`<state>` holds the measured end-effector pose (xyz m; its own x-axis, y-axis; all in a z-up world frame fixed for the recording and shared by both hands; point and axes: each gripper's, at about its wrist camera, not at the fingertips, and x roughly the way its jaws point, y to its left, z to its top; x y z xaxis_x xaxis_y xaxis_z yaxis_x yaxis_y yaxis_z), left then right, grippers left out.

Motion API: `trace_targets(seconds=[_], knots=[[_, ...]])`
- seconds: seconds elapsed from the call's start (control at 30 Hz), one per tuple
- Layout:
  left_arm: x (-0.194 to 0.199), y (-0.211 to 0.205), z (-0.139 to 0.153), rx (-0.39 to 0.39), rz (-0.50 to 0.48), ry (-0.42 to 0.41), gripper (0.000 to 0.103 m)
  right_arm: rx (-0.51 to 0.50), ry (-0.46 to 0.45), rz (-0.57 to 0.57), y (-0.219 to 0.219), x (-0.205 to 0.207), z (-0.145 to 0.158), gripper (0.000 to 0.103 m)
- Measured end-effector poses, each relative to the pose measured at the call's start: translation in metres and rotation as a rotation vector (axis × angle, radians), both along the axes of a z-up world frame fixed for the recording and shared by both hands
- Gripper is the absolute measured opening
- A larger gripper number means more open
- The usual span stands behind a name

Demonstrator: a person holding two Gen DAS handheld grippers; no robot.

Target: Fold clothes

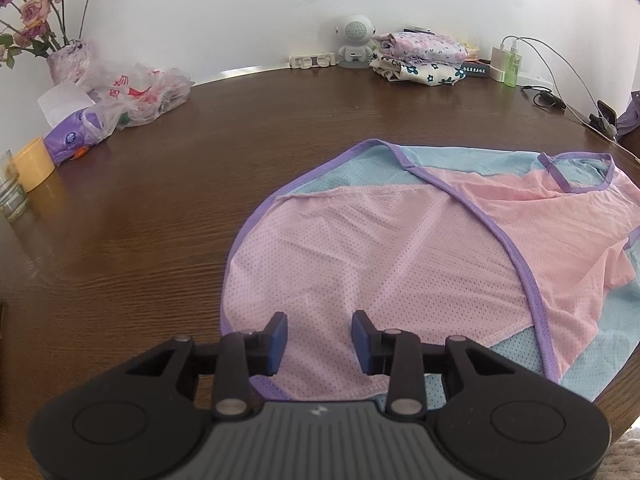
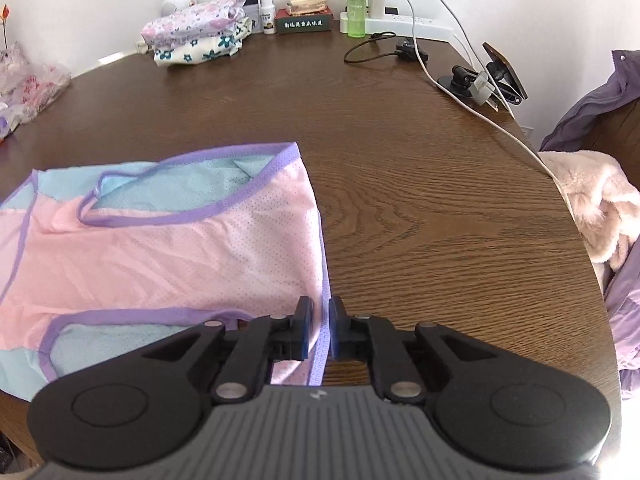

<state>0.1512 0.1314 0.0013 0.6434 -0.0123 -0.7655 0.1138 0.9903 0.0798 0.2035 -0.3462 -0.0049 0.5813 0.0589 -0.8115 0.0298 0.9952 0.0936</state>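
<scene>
A pink and light-blue mesh vest with purple trim (image 1: 400,248) lies spread flat on the brown wooden table (image 1: 160,220). My left gripper (image 1: 319,338) is open, its blue pads over the garment's near pink edge, holding nothing. In the right wrist view the same vest (image 2: 160,240) lies to the left. My right gripper (image 2: 319,328) is nearly closed on the vest's purple-trimmed right edge, which runs between the pads.
Folded floral clothes (image 1: 420,56) (image 2: 196,36) are stacked at the back by a white robot speaker (image 1: 356,40). Plastic bags (image 1: 132,92), a vase of roses (image 1: 68,60), cups (image 1: 34,164) stand left. Power strip, cables and phone mount (image 2: 480,76) are right. Fleece and purple jacket (image 2: 600,208) lie off the right edge.
</scene>
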Motion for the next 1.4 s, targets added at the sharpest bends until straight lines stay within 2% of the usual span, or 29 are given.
trace_targets(seconds=[0.07,0.1,0.17,0.23,0.3,0.4,0.57,0.67,0.73,0.77,0.8,0.83,0.9,0.93,0.97,1.07,1.17,1.2,1.3,1.37,1.4], knots=[[0.003,-0.001,0.01,-0.021,-0.01,-0.012,0.036,0.047,-0.041,0.014,0.006,-0.002,0.016,0.036],[0.006,-0.002,0.018,-0.041,-0.022,-0.022,0.037,0.066,-0.06,0.033,0.012,-0.002,0.024,0.039],[0.014,-0.007,0.032,-0.082,-0.053,-0.036,0.048,0.096,-0.081,0.082,0.027,0.003,0.038,0.041],[0.029,-0.016,0.045,-0.124,-0.096,-0.037,0.053,0.142,-0.077,0.134,0.049,0.017,0.049,0.045],[0.05,-0.031,0.053,-0.157,-0.142,-0.027,0.053,0.177,-0.058,0.174,0.072,0.035,0.053,0.047],[0.09,-0.053,0.052,-0.174,-0.171,0.014,0.053,0.172,-0.01,0.207,0.108,0.067,0.047,0.047],[0.151,-0.072,0.034,-0.216,-0.133,0.094,0.053,0.174,0.08,0.168,0.145,0.118,0.022,0.042],[0.178,-0.073,0.022,-0.254,-0.102,0.139,0.052,0.216,0.146,0.139,0.156,0.141,0.006,0.037],[0.191,-0.072,0.015,-0.263,-0.084,0.16,0.051,0.209,0.169,0.125,0.162,0.149,-0.003,0.034],[0.196,-0.072,0.011,-0.266,-0.077,0.17,0.049,0.209,0.179,0.121,0.164,0.152,-0.007,0.031],[0.2,-0.071,0.008,-0.268,-0.071,0.179,0.046,0.213,0.19,0.118,0.166,0.155,-0.011,0.025],[0.204,-0.071,0.004,-0.273,-0.07,0.189,0.04,0.222,0.198,0.116,0.166,0.156,-0.015,0.017],[0.207,-0.068,0.0,-0.297,-0.063,0.193,0.026,0.233,0.2,0.119,0.166,0.156,-0.017,0.01],[0.208,-0.068,-0.002,-0.301,-0.068,0.19,0.009,0.234,0.195,0.125,0.166,0.155,-0.016,0.006],[0.207,-0.067,-0.002,-0.297,-0.072,0.181,0.0,0.233,0.185,0.129,0.165,0.154,-0.015,0.003],[0.203,-0.066,-0.003,-0.275,-0.077,0.15,0.001,0.231,0.147,0.132,0.158,0.152,-0.008,0.002],[0.2,-0.055,0.001,-0.321,-0.047,0.155,0.004,0.246,0.162,0.127,0.154,0.154,-0.01,0.003],[0.199,-0.051,0.002,-0.326,-0.036,0.154,0.007,0.251,0.169,0.126,0.153,0.154,-0.011,0.003],[0.197,-0.042,0.008,-0.328,-0.014,0.145,0.024,0.265,0.189,0.122,0.151,0.156,-0.014,0.005],[0.198,-0.039,0.01,-0.321,-0.007,0.147,0.034,0.271,0.199,0.112,0.152,0.158,-0.017,0.01],[0.198,-0.038,0.009,-0.319,-0.007,0.154,0.035,0.276,0.199,0.105,0.151,0.159,-0.017,0.015]])
